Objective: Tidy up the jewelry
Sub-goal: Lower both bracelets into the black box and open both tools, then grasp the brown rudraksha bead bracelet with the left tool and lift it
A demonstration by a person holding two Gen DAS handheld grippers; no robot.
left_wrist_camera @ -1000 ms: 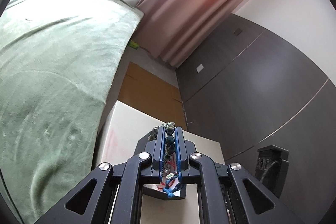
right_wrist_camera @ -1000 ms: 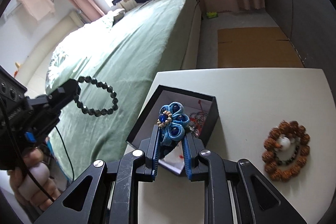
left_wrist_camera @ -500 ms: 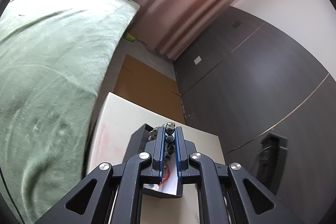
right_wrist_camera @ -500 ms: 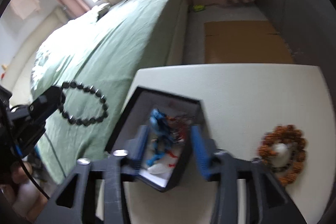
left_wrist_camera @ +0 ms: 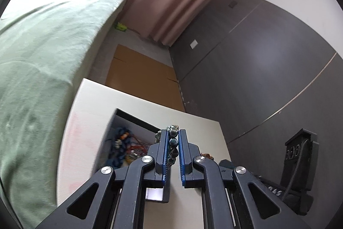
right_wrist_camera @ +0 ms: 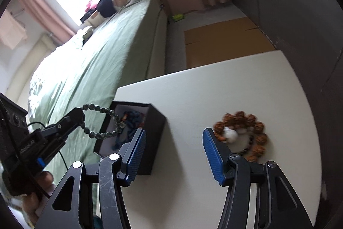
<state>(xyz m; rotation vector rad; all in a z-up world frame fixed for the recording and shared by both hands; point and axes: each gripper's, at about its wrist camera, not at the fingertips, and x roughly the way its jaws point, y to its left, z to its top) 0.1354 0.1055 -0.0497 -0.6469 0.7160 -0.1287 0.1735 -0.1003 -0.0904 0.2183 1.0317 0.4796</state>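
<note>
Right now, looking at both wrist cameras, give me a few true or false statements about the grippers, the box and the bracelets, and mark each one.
1. The left gripper is shut on the dark bead bracelet. True.
2. The right gripper holds the blue flower ornament. False: its jaws are wide open and empty; the ornament lies in the black box.
3. The brown bead bracelet lies on the white table, outside the box. True.
4. The black box has its lid on. False: it is open.

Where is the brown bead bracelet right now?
In the right wrist view, the brown bead bracelet lies on the white table, right of the black box, just beyond the open right gripper.
</note>
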